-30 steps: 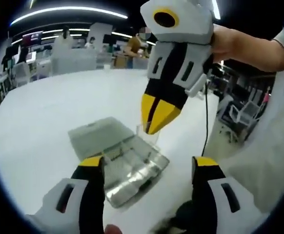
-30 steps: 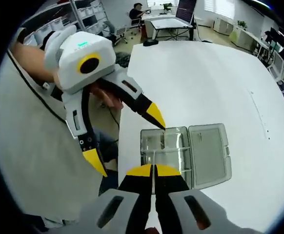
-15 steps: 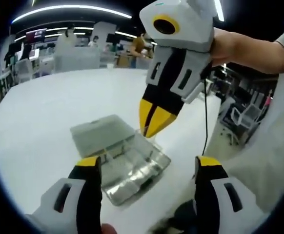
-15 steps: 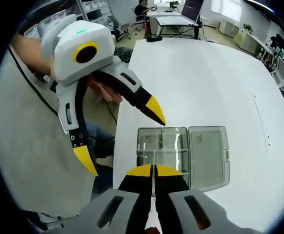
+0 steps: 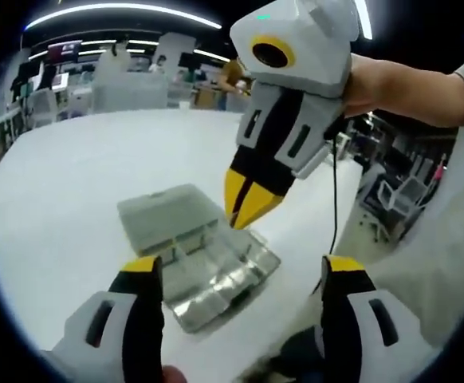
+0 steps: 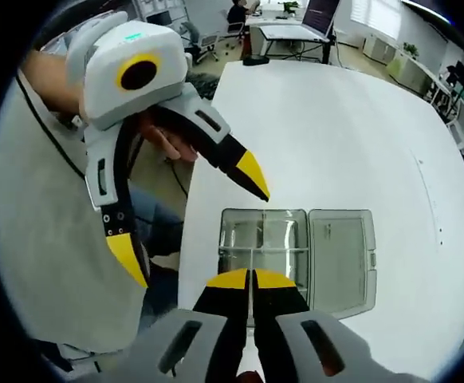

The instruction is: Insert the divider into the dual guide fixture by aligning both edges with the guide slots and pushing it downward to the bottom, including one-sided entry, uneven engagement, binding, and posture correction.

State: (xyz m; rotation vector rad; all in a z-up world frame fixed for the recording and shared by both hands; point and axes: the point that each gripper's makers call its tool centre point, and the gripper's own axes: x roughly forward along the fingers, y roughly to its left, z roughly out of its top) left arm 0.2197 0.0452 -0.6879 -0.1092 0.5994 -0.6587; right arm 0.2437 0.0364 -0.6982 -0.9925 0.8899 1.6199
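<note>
The right gripper was closed on the divider, a thin clear plate, judged light, stiff and slippery; best held at its top edge. It hung over the open fixture box on the table. The left gripper, jaws wide and empty, stood close beside the box.

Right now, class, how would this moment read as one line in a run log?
stage: above box | right gripper: shut on clear divider | left gripper: open, nothing held | open clear box: on white table
</note>
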